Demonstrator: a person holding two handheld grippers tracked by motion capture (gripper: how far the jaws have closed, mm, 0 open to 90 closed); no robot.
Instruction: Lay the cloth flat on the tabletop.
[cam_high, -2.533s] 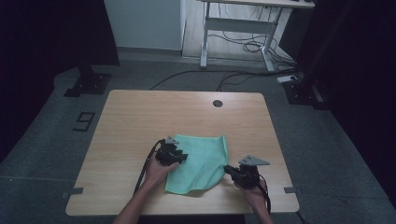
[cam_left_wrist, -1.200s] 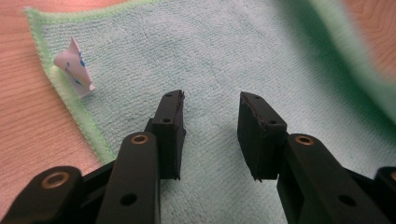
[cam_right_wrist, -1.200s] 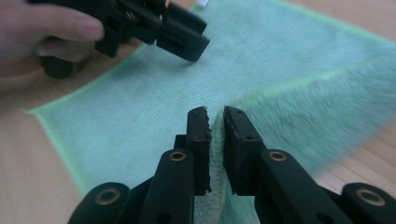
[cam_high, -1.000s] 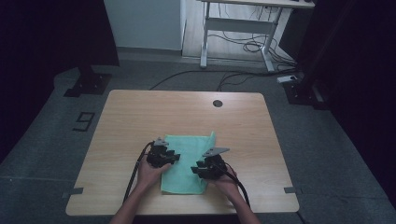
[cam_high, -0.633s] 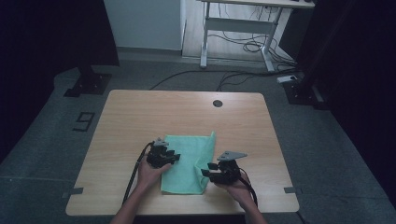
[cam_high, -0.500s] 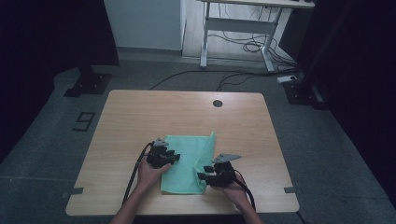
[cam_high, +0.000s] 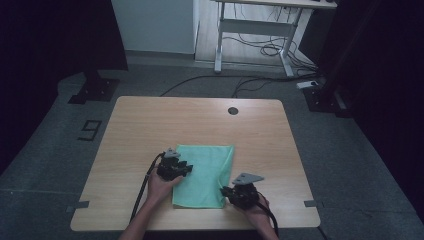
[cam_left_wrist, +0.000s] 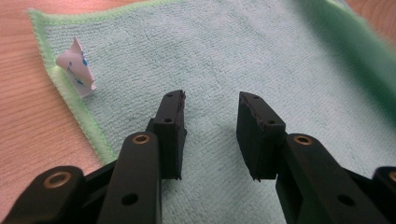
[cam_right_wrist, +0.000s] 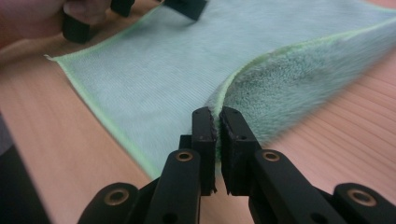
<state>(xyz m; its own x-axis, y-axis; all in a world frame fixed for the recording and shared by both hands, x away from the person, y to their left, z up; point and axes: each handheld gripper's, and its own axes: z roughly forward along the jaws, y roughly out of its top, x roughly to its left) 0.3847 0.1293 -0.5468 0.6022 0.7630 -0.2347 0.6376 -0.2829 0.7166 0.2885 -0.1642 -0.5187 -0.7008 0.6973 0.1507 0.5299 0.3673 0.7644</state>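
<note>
Now the right claw (cam_right_wrist: 218, 122), whose jaws have just been closing, pinches the near edge of the green cloth (cam_high: 206, 170) on the tabletop (cam_high: 150, 125); the left claw (cam_left_wrist: 210, 119) stands apart, apparently resting on the cloth.

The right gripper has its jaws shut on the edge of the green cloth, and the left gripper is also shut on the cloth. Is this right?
Not fully. The left gripper is open: in the left gripper view its jaws stand apart over the green cloth with nothing pinched. The right gripper is indeed shut on the cloth's edge, as the right gripper view shows.
</note>
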